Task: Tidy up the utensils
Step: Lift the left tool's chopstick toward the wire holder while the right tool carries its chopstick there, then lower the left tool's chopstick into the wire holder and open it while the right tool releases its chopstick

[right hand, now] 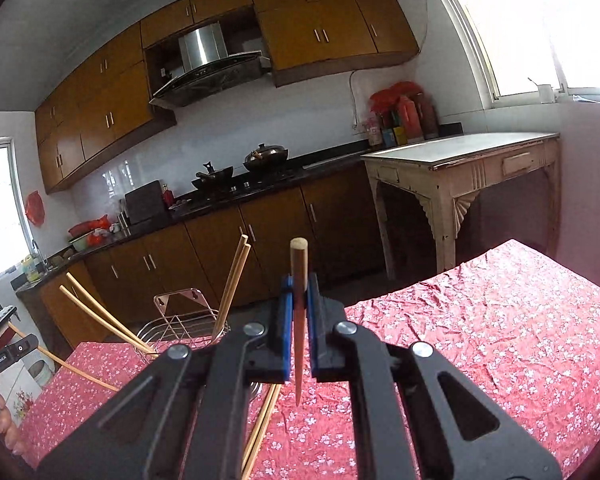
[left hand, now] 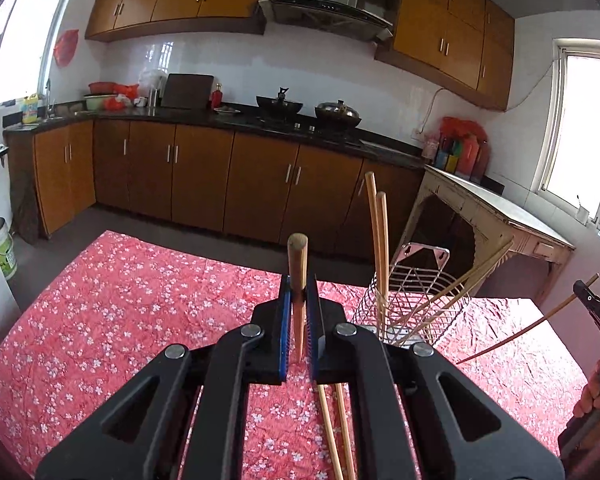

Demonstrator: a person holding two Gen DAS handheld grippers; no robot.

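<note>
Counted:
- Black two-finger grippers: two, left gripper [left hand: 299, 300], right gripper [right hand: 299, 300], one wooden chopstick [left hand: 298, 280] each.
- Silver wire basket [left hand: 416, 300]: one, four chopsticks inside.
- Loose chopsticks on red floral tablecloth [left hand: 120, 300]: two.
- Lidded black woks, far counter: two.

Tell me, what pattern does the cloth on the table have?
The tablecloth is red with small white flowers, clearest in the right wrist view.

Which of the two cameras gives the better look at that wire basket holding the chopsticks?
The left wrist view: the silver wire basket shows nearly whole, with its mesh and chopsticks. In the right wrist view the basket has its lower part hidden behind the black fingers.
</note>
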